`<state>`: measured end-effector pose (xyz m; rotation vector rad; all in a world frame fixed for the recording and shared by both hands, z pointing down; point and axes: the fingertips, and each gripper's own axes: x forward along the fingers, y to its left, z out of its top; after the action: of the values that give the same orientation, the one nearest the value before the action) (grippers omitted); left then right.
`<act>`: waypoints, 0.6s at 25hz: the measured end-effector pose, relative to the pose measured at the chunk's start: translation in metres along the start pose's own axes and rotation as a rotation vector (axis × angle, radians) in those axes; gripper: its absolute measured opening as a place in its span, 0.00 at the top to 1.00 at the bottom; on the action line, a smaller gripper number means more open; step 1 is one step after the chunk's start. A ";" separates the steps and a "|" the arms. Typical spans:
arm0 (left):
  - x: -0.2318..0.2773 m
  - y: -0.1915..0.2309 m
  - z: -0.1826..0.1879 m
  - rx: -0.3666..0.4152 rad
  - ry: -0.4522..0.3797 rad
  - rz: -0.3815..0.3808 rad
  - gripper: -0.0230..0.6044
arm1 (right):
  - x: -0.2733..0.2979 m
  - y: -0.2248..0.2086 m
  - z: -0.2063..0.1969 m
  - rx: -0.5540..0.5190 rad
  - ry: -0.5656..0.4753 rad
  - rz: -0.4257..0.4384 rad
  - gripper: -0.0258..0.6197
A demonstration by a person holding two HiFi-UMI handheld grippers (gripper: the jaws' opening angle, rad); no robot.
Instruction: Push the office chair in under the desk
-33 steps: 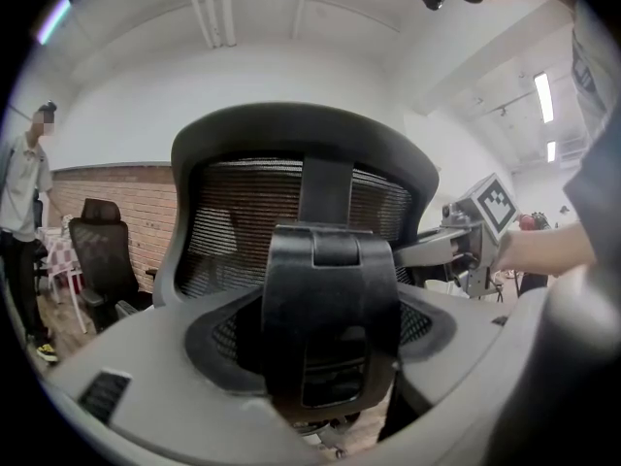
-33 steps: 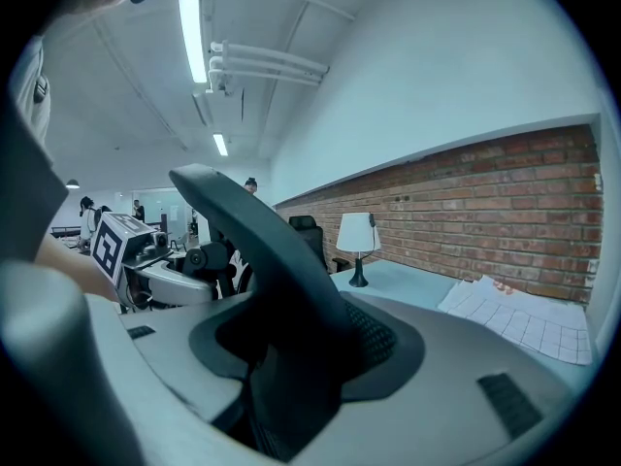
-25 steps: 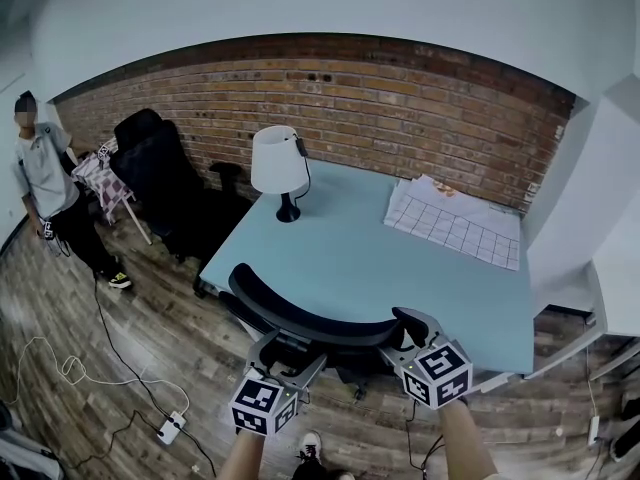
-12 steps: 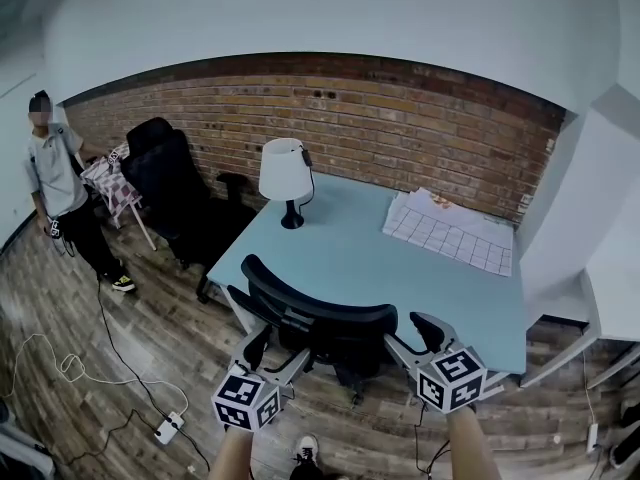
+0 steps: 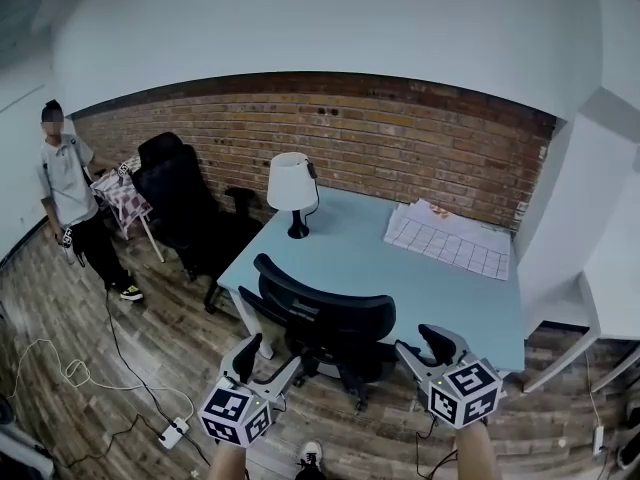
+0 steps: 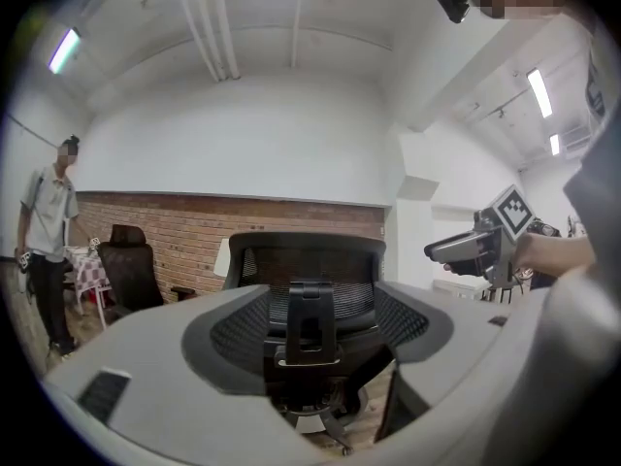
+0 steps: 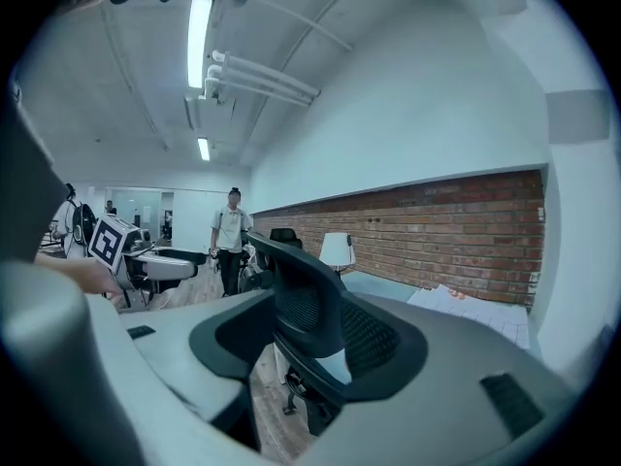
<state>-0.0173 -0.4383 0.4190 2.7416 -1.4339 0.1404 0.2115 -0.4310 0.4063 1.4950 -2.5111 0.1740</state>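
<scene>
Lowest in the head view, the left gripper (image 5: pixel 268 360) sits at lower left of centre and the right gripper (image 5: pixel 425 350) at lower right of centre, both held above the wooden floor (image 5: pixel 150 340) and pointing up-frame. The left fingers are closing but stand well apart and hold nothing; in the left gripper view the chair back shows through the gap between them, clear of both pads. The right fingers are also closing, also wide apart and empty; in the right gripper view the chair back appears edge-on between them, untouched. Just above the grippers in the frame, apart from both, the office chair (image 5: pixel 330 318) stands at the near edge of the bench (image 5: pixel 430 293), left of centre, with its mesh back turned toward the grippers. Its base and castors rest on the floor at that edge; how far the seat reaches under the top cannot be told. On the light blue bench top, a white-shaded lamp (image 5: pixel 291 183) stands at the far left corner and a checked sheet (image 5: pixel 447 240) lies at the far right. At lower left a power strip (image 5: pixel 168 430) and its cable lie on the floor. At upper left a second black chair (image 5: pixel 175 183) stands beside the bench against the brick wall (image 5: pixel 400 138), and a person (image 5: pixel 68 183) stands at the left edge.
</scene>
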 end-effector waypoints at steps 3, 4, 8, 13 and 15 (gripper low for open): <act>-0.016 -0.008 0.009 0.029 0.000 0.008 0.42 | -0.017 0.010 0.002 0.002 0.006 -0.004 0.62; -0.022 -0.010 0.014 0.042 -0.004 0.014 0.42 | -0.022 0.015 0.003 0.003 0.009 0.001 0.63; -0.042 -0.023 0.028 0.079 -0.012 0.024 0.47 | -0.040 0.030 0.010 0.008 0.001 0.020 0.66; -0.056 -0.038 0.040 0.119 -0.010 0.032 0.51 | -0.058 0.043 0.025 -0.005 -0.035 0.031 0.70; -0.062 -0.042 0.044 0.124 -0.014 0.045 0.57 | -0.064 0.048 0.028 -0.015 -0.040 0.034 0.71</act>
<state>-0.0152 -0.3666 0.3688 2.8138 -1.5415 0.2195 0.1956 -0.3592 0.3641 1.4647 -2.5646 0.1313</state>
